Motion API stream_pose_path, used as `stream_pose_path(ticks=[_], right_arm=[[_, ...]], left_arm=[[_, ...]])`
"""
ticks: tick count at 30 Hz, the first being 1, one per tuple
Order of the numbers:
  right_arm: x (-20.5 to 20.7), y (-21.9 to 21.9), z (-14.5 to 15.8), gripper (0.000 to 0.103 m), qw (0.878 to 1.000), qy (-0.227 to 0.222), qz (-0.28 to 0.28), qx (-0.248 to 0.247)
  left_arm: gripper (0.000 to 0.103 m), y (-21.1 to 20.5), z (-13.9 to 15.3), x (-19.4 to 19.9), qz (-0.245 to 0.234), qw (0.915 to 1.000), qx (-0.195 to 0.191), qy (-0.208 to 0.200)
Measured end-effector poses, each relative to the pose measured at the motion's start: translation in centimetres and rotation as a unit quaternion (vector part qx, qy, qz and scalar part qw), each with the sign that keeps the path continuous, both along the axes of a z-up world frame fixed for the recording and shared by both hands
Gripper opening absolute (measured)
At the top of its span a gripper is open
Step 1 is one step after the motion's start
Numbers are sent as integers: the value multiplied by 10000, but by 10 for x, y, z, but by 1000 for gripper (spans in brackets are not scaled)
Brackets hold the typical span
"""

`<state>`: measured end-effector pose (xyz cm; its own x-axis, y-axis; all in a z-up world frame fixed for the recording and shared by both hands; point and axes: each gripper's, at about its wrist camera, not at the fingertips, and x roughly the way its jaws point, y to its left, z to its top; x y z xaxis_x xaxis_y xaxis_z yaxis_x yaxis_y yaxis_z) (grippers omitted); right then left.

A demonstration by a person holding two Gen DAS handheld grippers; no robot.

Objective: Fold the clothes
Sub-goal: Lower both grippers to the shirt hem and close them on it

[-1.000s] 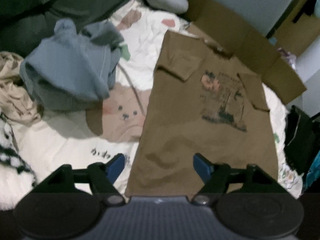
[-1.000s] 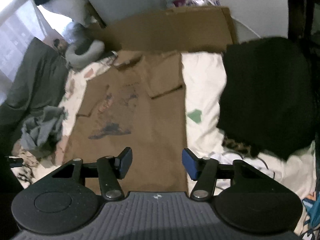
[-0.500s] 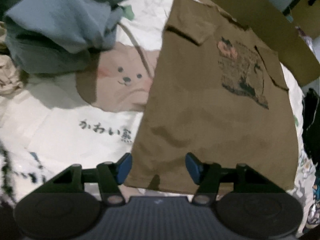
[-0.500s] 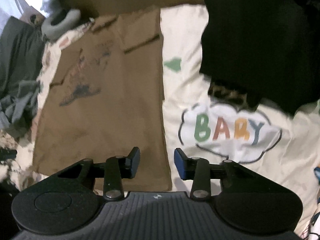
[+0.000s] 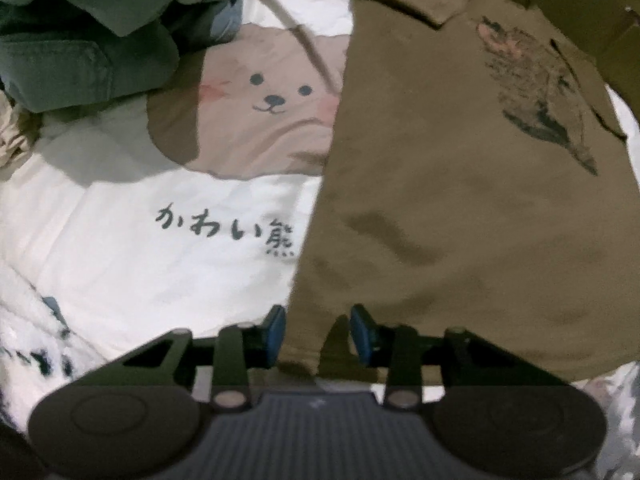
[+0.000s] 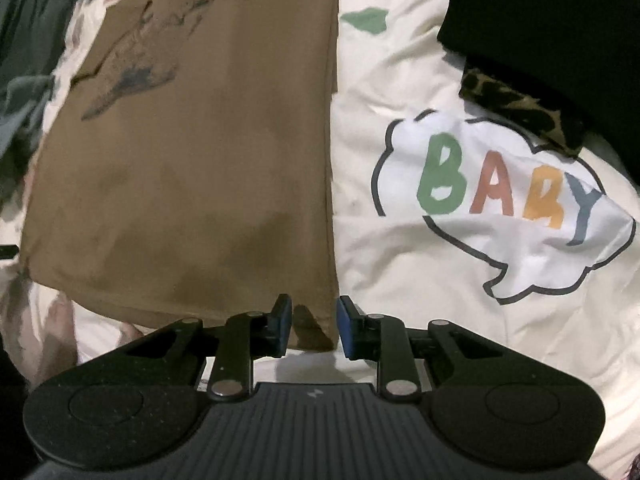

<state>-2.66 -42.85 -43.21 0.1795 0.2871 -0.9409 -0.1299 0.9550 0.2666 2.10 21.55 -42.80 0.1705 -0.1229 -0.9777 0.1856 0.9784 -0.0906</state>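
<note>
We see our right gripper (image 6: pixel 311 326) low over the bedsheet (image 6: pixel 400 264), its blue-padded jaws parted around the near right hem corner of the brown T-shirt (image 6: pixel 192 168), a gap showing on each side. The shirt lies flat, its dark print toward the far left. To its right the sheet carries a speech bubble (image 6: pixel 504 208) reading BABY, with a black garment (image 6: pixel 552 28) beyond it over a camouflage-patterned cloth (image 6: pixel 516 100).

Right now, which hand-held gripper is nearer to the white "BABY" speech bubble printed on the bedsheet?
Right. The right hand-held gripper straddles the brown printed T-shirt's hem corner beside the bubble. The left hand-held gripper straddles the opposite hem corner, near the bear print.
</note>
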Motion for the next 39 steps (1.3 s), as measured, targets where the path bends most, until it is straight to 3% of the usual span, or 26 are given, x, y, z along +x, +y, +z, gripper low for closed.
stream_pose_path(ticks=[6,10,21,25,27,31,35,39], right_arm=[[3,0,-7,28,9999,102,-34,-71],[2,0,-11,28,9998,138,34,-109],[6,9,-9,27,9997,148,172,-66],[6,10,-5,18,9995,174,265,0],[7,10,-3,18,9994,177,288,60],[7,2,1,19,9991,218,136,324],[10,-2,-9,20,9991,308,-27,296],[13,0,-17,21,9988,336,-93,354]], left_arm=[[37,8,-9,0,-73,10000,19,45],[25,10,-18,-1,-49,9998,9,197],[23,11,-20,-7,-1,9996,23,285],[8,10,-16,-9,-116,9997,63,217],[6,9,-12,-10,-182,9997,51,158],[7,10,-8,-11,-217,9997,16,122],[18,16,-10,-8,-81,9997,-22,227],[19,18,-12,-4,15,9996,-79,269]])
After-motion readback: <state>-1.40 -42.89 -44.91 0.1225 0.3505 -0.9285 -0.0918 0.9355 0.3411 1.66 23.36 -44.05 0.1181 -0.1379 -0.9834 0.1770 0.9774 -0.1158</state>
